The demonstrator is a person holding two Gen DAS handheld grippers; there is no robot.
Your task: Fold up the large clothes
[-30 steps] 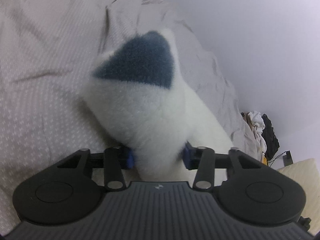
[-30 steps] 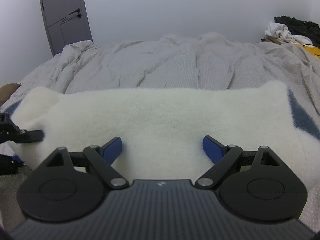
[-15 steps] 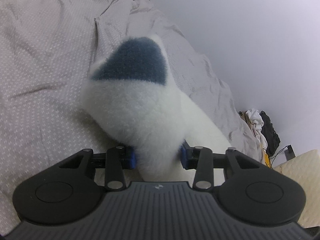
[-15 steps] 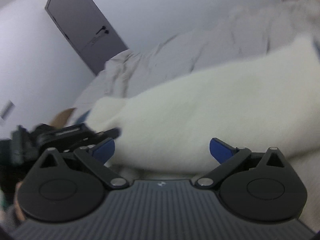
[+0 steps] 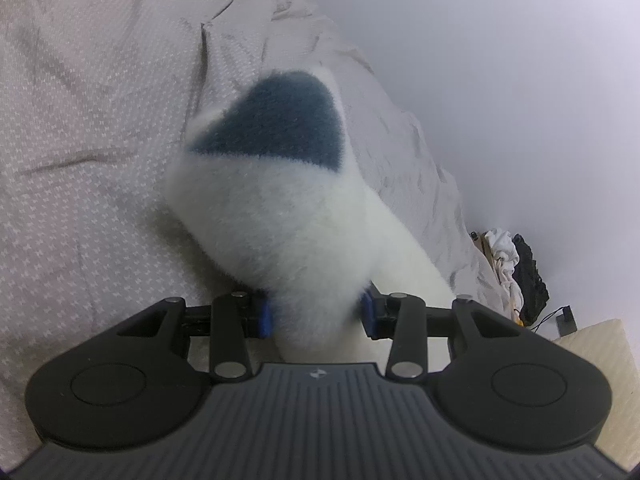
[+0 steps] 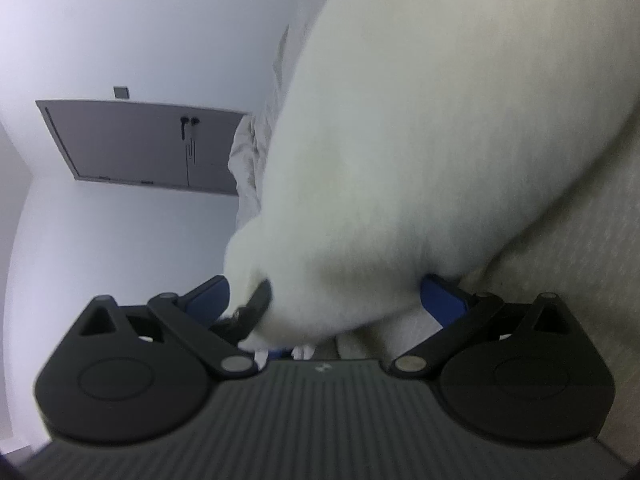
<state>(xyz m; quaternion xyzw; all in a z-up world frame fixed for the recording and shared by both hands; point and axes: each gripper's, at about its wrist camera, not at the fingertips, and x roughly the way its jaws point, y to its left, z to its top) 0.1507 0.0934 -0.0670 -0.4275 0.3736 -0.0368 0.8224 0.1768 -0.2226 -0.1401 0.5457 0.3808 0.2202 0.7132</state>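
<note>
The fleece garment (image 5: 288, 216) lay on the bed (image 5: 100, 140), running from the lower centre of the left wrist frame up toward its middle, its near end between the pads of the left claw (image 5: 316, 314). A pile of clothes (image 5: 514, 268) sat at the right edge, beyond the bed. In the right wrist frame the garment filled the upper right, reaching down between the spread pads of the right claw (image 6: 324, 296); a door (image 6: 148, 148) stood at the left.
</note>
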